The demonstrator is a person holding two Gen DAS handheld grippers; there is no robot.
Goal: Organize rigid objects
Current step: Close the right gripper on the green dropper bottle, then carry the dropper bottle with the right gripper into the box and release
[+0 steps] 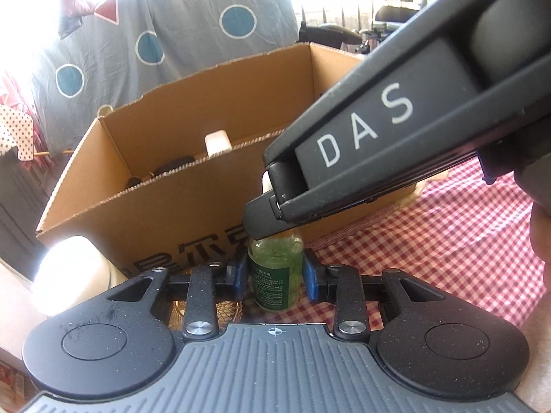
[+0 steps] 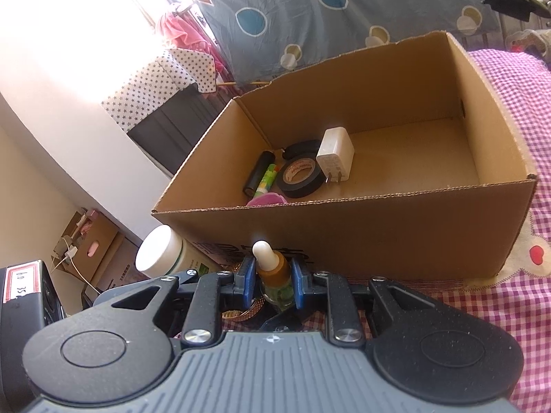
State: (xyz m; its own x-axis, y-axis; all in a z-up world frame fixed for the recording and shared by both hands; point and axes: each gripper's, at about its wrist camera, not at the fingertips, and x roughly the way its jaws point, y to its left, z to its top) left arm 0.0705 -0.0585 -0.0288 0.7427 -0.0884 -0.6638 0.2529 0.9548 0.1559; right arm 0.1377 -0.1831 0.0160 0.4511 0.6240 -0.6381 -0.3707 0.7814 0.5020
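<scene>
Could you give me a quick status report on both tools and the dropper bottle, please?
Both tools: left, right, bracket dropper bottle outside cardboard box. Grip unclear. Box partly filled, nothing blocking.

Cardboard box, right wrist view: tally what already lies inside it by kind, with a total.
Inside the cardboard box:
Tape rolls: 2, the black tape roll and a second black ring behind it
White charger plug: 1
Black cylinder: 1
Green tube: 1
Pink item, half hidden by the near wall, kind unclear: 1
Total: 6

Strong daylight from window (image 2: 113, 10) upper left, blown-out glare on white jar lid (image 1: 65, 268); fisheye warp at edges, pics fairly sharp.
</scene>
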